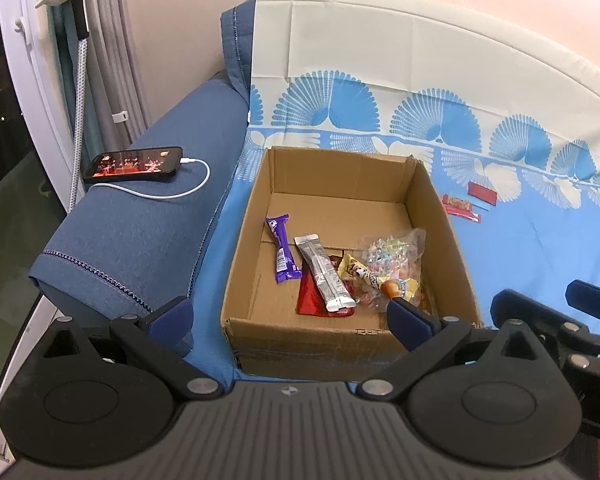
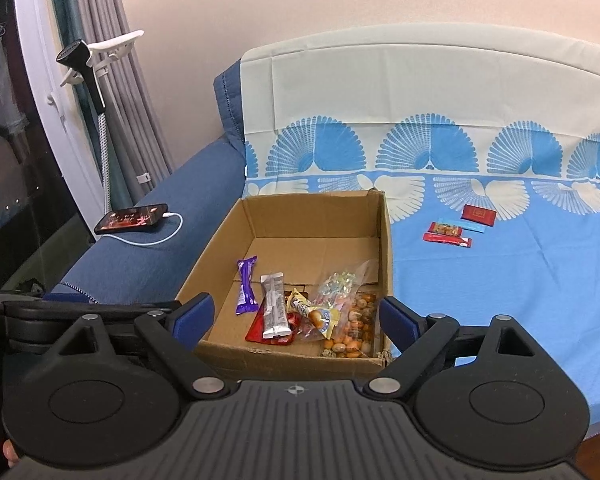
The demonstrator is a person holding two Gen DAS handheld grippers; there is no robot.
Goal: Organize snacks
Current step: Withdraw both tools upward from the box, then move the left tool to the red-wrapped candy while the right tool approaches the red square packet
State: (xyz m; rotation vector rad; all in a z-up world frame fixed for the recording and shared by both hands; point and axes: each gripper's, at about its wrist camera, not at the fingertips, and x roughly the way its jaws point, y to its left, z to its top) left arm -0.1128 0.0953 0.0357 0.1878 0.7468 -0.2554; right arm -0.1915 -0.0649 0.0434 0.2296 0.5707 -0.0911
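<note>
Left gripper point(image 1: 288, 322) spread wide, nothing held, lower centre of frame by near wall of cardboard box point(image 1: 300, 344). Right gripper point(image 2: 296, 320) likewise released, empty, hovering at box front. In box: purple bar point(image 1: 282, 250), silver sachet point(image 1: 324, 276) over red pouch point(image 1: 314, 300), clear candy bag point(image 1: 392, 252). Outside, right-centre on blue sheet point(image 2: 520, 280): red packets point(image 2: 458, 226). Phone point(image 1: 134, 164) on sofa arm, upper left w/ cable.

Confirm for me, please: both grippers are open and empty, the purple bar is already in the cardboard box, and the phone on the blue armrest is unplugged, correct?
Not quite: the phone is plugged in, with a white cable running from its end, as the left wrist view shows. The rest holds: both grippers are open and empty, and the purple bar lies in the cardboard box.
</note>
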